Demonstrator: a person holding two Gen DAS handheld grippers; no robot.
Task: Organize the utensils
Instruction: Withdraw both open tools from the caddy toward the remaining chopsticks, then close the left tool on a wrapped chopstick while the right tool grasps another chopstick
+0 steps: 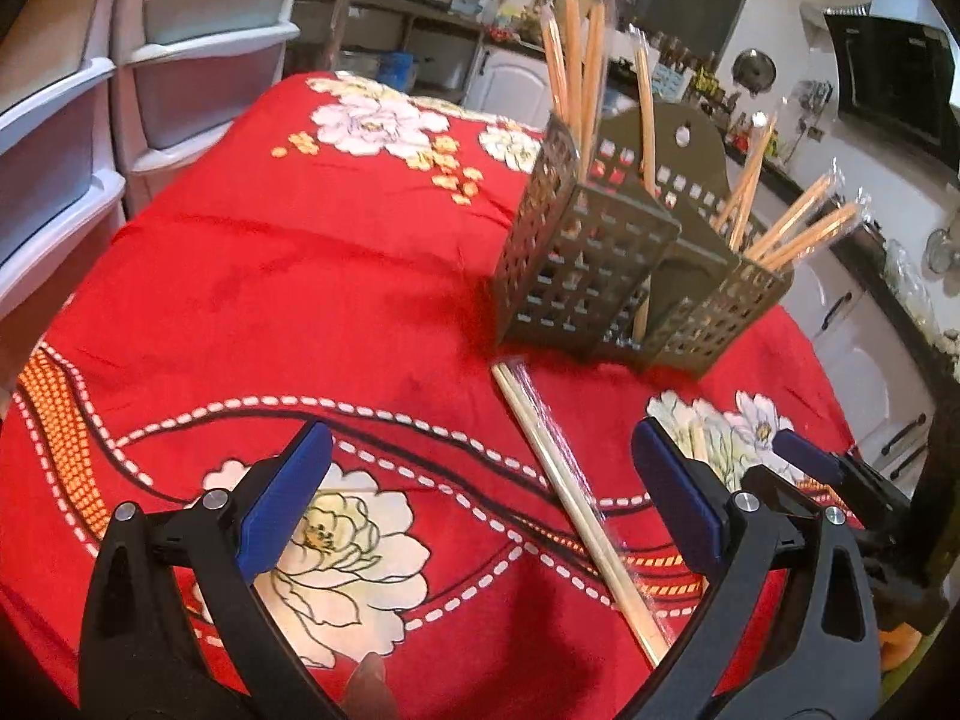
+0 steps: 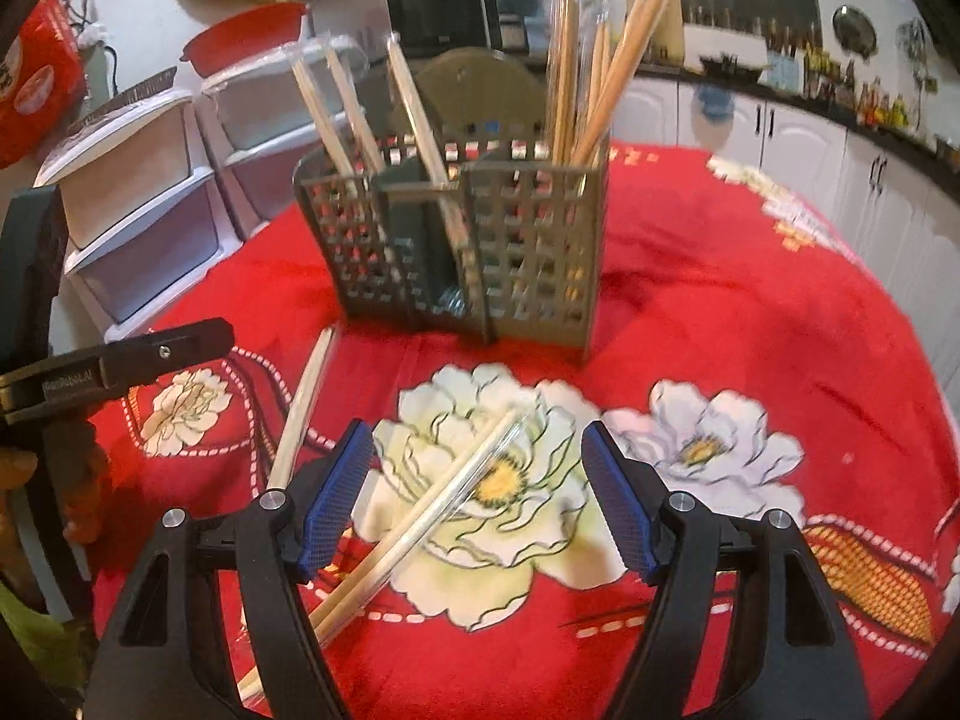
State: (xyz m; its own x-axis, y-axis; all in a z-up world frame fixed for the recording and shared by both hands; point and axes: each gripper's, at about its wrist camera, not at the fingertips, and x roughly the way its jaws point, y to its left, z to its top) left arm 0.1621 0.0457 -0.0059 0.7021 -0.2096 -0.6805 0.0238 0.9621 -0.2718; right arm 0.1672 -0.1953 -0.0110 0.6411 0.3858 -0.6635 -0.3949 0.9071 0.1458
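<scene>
A grey slotted utensil holder [image 1: 591,264] stands on the red flowered cloth, with several wrapped chopstick pairs upright in its compartments; it also shows in the right wrist view [image 2: 474,240]. My left gripper [image 1: 483,498] is open and empty above the cloth. A wrapped chopstick pair [image 1: 576,504] lies between its fingers, running toward the holder. My right gripper [image 2: 480,498] is open and empty, low over a second wrapped pair [image 2: 420,534] lying diagonally on the white flower. The first pair also shows in the right wrist view [image 2: 300,414] to the left.
White plastic drawer units [image 1: 78,120] stand at the table's left edge. Kitchen counters and white cabinets [image 2: 810,144] run behind the table. The left gripper's body [image 2: 120,366] shows at the left of the right wrist view.
</scene>
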